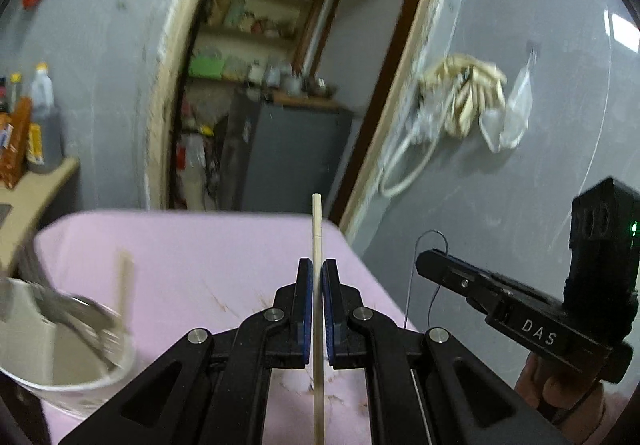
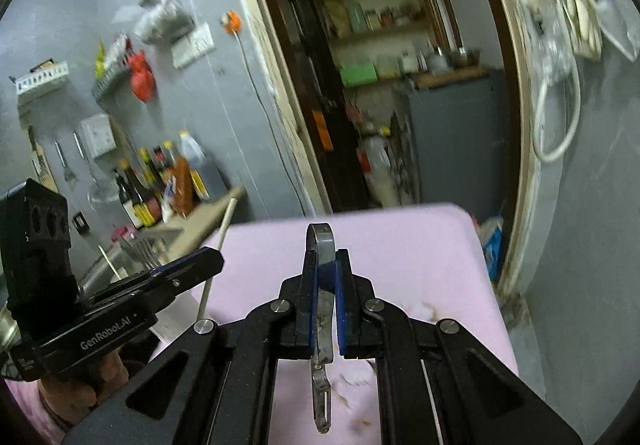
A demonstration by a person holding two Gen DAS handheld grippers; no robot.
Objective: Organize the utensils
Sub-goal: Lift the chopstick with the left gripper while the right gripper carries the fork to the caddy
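at the far left of the left wrist view a white utensil holder [image 1: 60, 361] is sitting at the edge of the pink table [image 1: 192, 265], already carrying a fork [image 1: 90, 319] and one wooden chopstick [image 1: 125, 285] leaning on its rim, all of it smeared by motion. moving right, the left gripper [image 1: 317, 309] is pinching a single wooden chopstick [image 1: 317, 245] between its blue pads [image 1: 307, 309], the jaws pressed almost together on it; the stick is standing nearly upright in the grip, its top end poking above the fingertips and its lower end running down past the pads over the table. further right, the right gripper [image 2: 326, 301] is clamping the handle of a metal peeler [image 2: 322, 325], its looped end rising above the fingertips and its slotted blade hanging below, clear of the pink surface. both utensils look lifted and ready for carrying to the holder, which is lying well apart to the left of both tools. the risks from here are mostly about the grips: the chopstick is thin and smooth and is being held at one narrow spot, so a quick swing could let it pivot or slide down through the pads; the peeler is hanging blade-heavy below a flat handle, so it could swivel in the grip. with the two grippers working close together, one long stick could also knock the other tool, or catch the holder's rim and tip it.
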